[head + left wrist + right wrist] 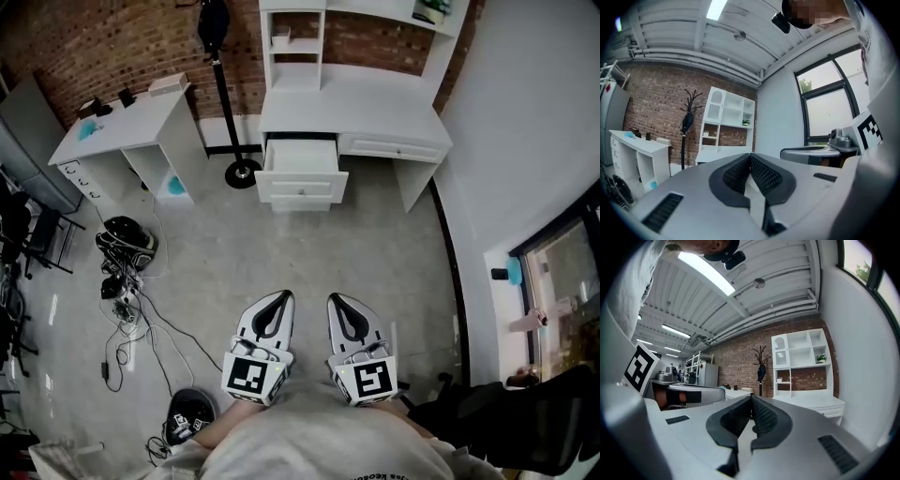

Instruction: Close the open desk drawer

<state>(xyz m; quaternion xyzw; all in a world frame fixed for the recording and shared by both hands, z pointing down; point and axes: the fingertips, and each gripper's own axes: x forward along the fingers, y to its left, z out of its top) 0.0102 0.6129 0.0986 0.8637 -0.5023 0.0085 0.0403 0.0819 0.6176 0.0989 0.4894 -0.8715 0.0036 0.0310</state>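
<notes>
A tangle of cables (127, 295) lies along the left of the floor. Beyond it, the coat stand (223, 84) plants its round base just beside the left front corner of the white desk (349, 103). A careless walk up could, I judge, snag a foot on the leads or knock the stand, since the stand's base sits close to the task's thing. That thing, the open drawer (302, 176), juts from under the left half of the desk's front edge and is pulled well out, while the right-hand drawer (392, 148) sits flush. The task has not begun: the person stands well apart from the desk, so the whole approach is yet to be made. The likelier trouble comes at the push. Pressing off-centre on the drawer front could skew it on its runners and jam it, a hard shove could slam it and rock the shelves above, and closed tips could slide off the smooth white face. The left tongs (280, 298) are held low near the person's body and point level toward the desk, their ribbed pads pressed together at the tip with nothing between them. The right tongs (339, 302), just beside them, are likewise fully together and empty, touching nothing.
</notes>
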